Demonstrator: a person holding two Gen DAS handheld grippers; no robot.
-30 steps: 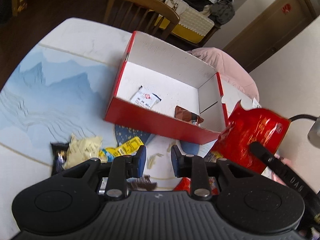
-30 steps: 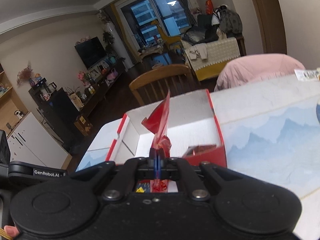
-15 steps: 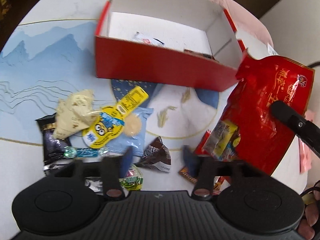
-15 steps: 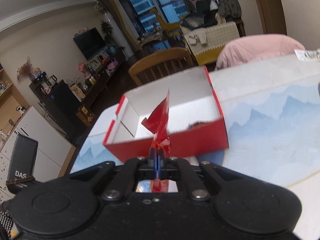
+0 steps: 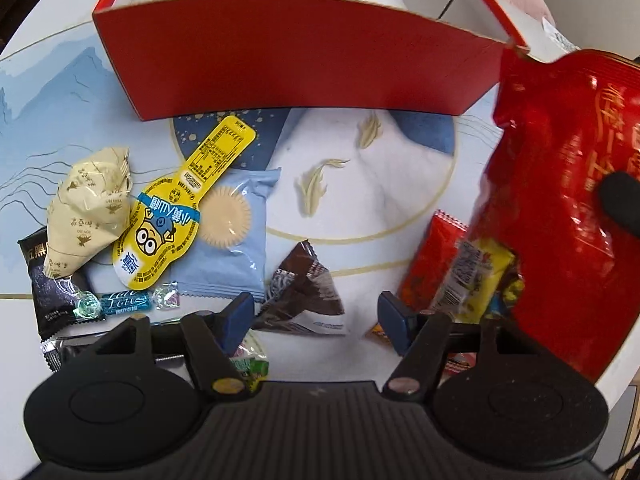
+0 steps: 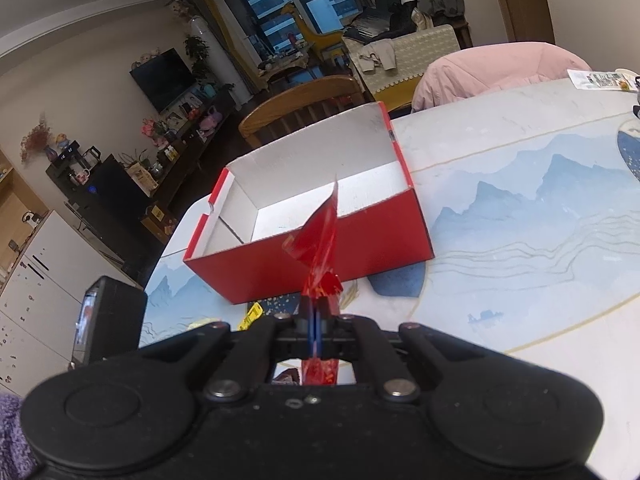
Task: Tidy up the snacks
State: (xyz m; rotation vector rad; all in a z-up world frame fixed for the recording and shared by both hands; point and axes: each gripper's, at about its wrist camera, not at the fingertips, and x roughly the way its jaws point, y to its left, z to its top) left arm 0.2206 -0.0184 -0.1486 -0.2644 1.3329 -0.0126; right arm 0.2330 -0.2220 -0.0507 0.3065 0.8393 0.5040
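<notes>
My left gripper (image 5: 318, 318) is open, low over the table, its jaws either side of a brown triangular snack packet (image 5: 304, 292). Loose snacks lie to its left: a light blue cookie packet (image 5: 230, 236), a yellow Minions packet (image 5: 180, 204), a cream wrapped snack (image 5: 90, 204), a black packet (image 5: 48, 288) and a blue candy (image 5: 120, 302). The red box (image 5: 304, 60) stands behind them, open at the top. My right gripper (image 6: 314, 320) is shut on the edge of a large red snack bag (image 5: 568, 200), which hangs at the right with small packets (image 5: 472, 272) spilling from it.
The red box also shows in the right wrist view (image 6: 312, 248), on the blue-and-white table mat (image 6: 520, 220). A wooden chair (image 6: 304, 100) and a pink cushioned seat (image 6: 492, 68) stand beyond the table. A black device (image 6: 108, 316) stands at the table's left edge.
My left gripper has opened wide and dropped toward the loose snacks in front of the box. My right gripper has kept hold of the red bag and pulled back a little from the box.
</notes>
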